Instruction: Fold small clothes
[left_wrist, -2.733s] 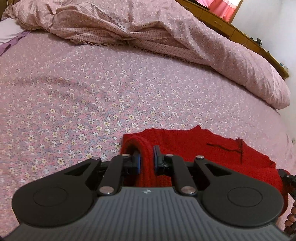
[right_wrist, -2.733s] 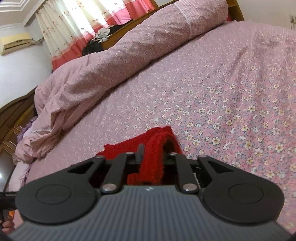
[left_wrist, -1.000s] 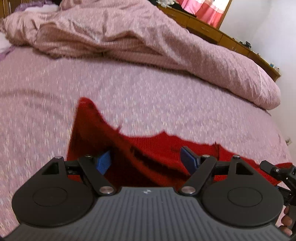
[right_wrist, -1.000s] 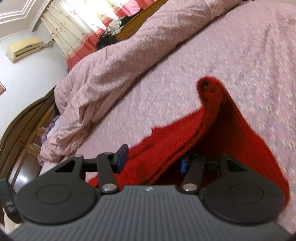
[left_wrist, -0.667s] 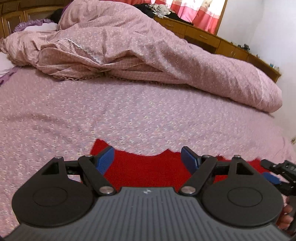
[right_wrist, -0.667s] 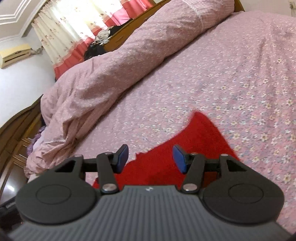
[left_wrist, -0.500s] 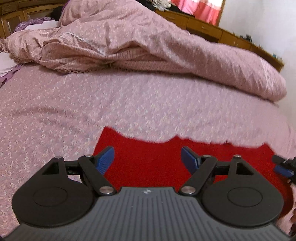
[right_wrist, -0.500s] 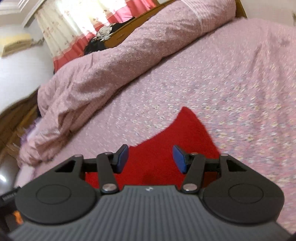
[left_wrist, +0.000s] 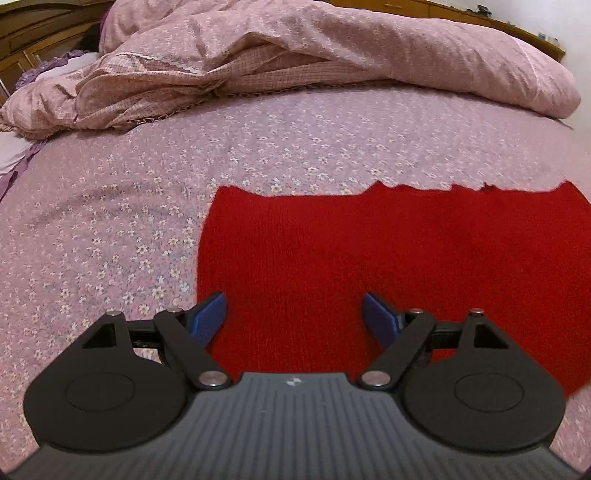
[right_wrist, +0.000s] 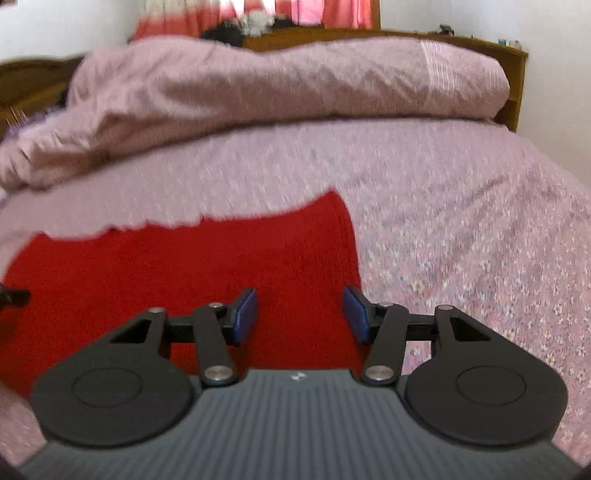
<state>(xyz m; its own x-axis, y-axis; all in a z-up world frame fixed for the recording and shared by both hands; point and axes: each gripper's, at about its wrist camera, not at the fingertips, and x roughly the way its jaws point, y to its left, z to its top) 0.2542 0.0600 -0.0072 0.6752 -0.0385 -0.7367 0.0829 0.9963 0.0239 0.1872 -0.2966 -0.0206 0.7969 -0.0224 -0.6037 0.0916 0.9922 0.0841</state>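
Observation:
A small red knitted garment (left_wrist: 388, 251) lies spread flat on the pink flowered bedsheet (left_wrist: 147, 192). My left gripper (left_wrist: 293, 314) is open and empty above the garment's left near part. In the right wrist view the same garment (right_wrist: 177, 273) lies flat, and my right gripper (right_wrist: 300, 314) is open and empty above its right near part, close to its right edge. The garment's near edge is hidden under both grippers. A dark tip of the left gripper (right_wrist: 13, 297) shows at the far left of the right wrist view.
A crumpled pink duvet (left_wrist: 295, 59) lies piled along the far side of the bed, also in the right wrist view (right_wrist: 277, 96). A wooden headboard (right_wrist: 388, 37) and dresser stand behind it. A purple-edged pillow (left_wrist: 14, 155) is at the far left.
Both grippers held the red garment shut, then flung it out forward and opened. The garment now lies flat, and both grippers have drawn back over its near part.

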